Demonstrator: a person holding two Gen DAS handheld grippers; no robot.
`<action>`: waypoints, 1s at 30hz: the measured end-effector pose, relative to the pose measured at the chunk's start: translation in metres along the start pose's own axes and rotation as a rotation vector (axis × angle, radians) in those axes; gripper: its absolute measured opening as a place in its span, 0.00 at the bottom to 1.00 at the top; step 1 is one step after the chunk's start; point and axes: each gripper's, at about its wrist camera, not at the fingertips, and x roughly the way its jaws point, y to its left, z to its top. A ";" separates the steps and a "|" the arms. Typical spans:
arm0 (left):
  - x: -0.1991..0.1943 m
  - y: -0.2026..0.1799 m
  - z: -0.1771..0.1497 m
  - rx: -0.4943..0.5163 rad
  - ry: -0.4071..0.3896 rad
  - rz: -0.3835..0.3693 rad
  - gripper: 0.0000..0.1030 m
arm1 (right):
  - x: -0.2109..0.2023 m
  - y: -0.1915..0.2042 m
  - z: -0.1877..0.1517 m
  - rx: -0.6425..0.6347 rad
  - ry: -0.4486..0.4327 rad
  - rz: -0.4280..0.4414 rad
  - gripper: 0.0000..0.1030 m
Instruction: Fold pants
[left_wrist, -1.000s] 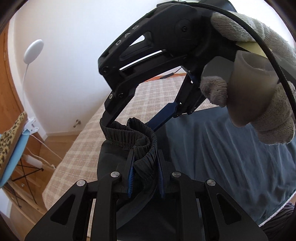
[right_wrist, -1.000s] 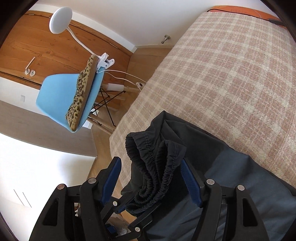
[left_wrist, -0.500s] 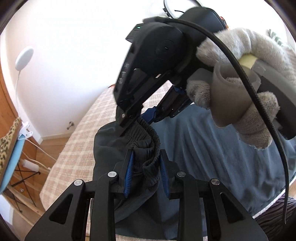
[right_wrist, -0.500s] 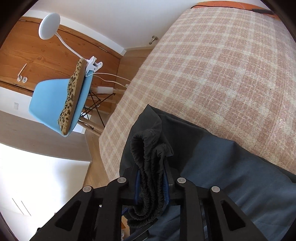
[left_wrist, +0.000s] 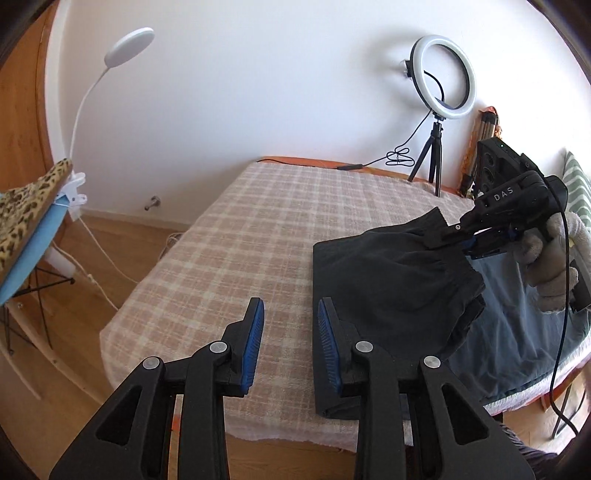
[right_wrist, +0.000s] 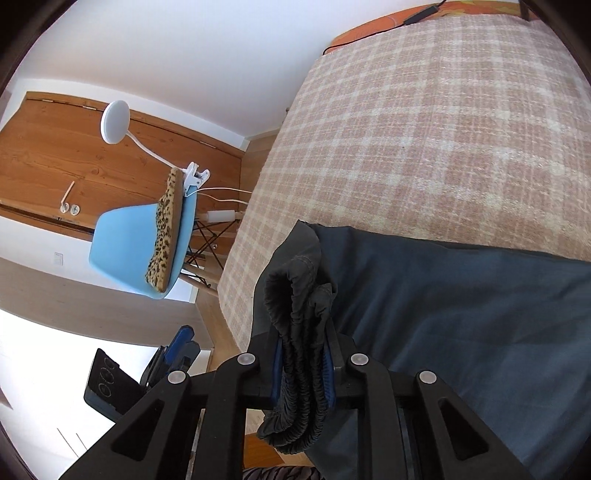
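Dark charcoal fabric is the thing I am watching: the pair of dark elastic-waisted pants (left_wrist: 391, 284) is lying at the right-hand side of the plaid beige bedspread (left_wrist: 258, 229), near the bed's front edge, partly over a slate-blue sheet (right_wrist: 461, 314). What has just changed is the handover of the waistband. A second ago my left gripper (left_wrist: 290, 343) was pinching the gathered elastic while my right gripper (right_wrist: 301, 369) was standing wide around it; now I am seeing the reverse. The right gripper's jaws have closed and are clamping the bunched waistband (right_wrist: 295, 350) between the blue pads, with the elastic roll sticking out above and hanging below them. The left gripper's jaws have been opening a little and are now standing narrowly apart with nothing between them, only bedspread showing through the gap, and the gripper is pulling away toward the bed's left side. In the left view I am seeing the gloved hand (left_wrist: 546, 254) carrying the right gripper with the waist end lifted slightly off the rest of the garment. I am judging this as a regrasp: the waist end is now in the right gripper alone, and the left is freeing itself, probably to take another part of the pants so the fold can be made. The risk I am reading is the bunched elastic slipping.
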 end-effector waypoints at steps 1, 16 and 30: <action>0.000 -0.008 -0.002 0.010 0.008 0.003 0.28 | -0.008 -0.005 -0.004 0.012 -0.010 0.002 0.16; 0.002 -0.108 0.041 0.144 0.136 -0.188 0.28 | -0.153 -0.090 -0.092 0.108 -0.180 -0.126 0.16; 0.000 -0.223 0.053 0.250 0.187 -0.324 0.42 | -0.250 -0.152 -0.130 0.186 -0.304 -0.216 0.16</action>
